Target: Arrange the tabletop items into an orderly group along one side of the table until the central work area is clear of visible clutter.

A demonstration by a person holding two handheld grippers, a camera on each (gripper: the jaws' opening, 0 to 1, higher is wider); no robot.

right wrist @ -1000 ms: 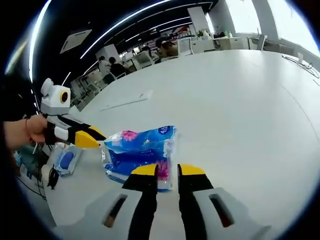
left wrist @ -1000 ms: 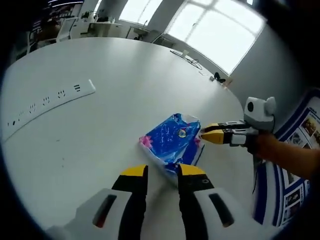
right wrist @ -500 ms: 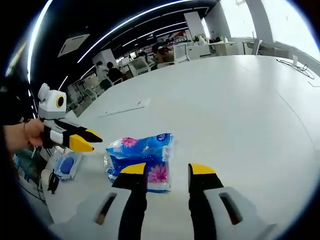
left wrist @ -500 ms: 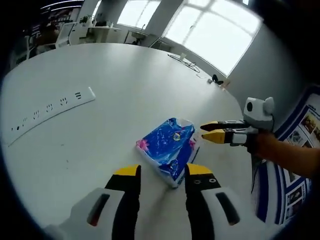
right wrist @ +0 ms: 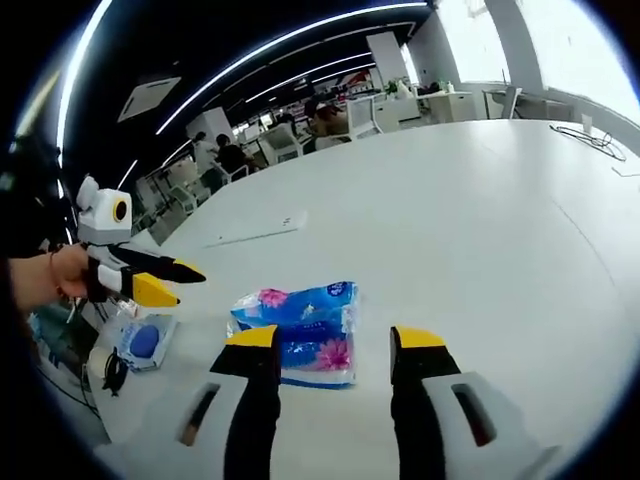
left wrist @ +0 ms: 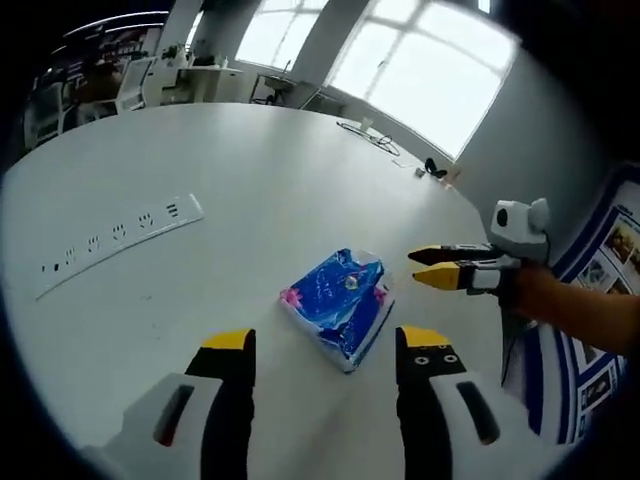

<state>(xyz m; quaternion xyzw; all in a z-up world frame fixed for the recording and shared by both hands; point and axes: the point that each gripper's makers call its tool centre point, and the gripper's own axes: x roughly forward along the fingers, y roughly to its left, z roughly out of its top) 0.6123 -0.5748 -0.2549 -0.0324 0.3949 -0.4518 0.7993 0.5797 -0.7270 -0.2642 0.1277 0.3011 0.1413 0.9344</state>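
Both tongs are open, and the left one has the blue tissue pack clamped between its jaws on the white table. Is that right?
Not quite. The left tongs are open, but they hold nothing: in the left gripper view the blue tissue pack lies free on the white table, ahead of the jaws and untouched. The right tongs are open too, as the right gripper view shows.

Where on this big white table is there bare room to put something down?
Nearly everywhere: the stretch between the blue tissue pack and the power strip, and the far side toward the windows. It is crowded only around the pack, flanked by both grippers.
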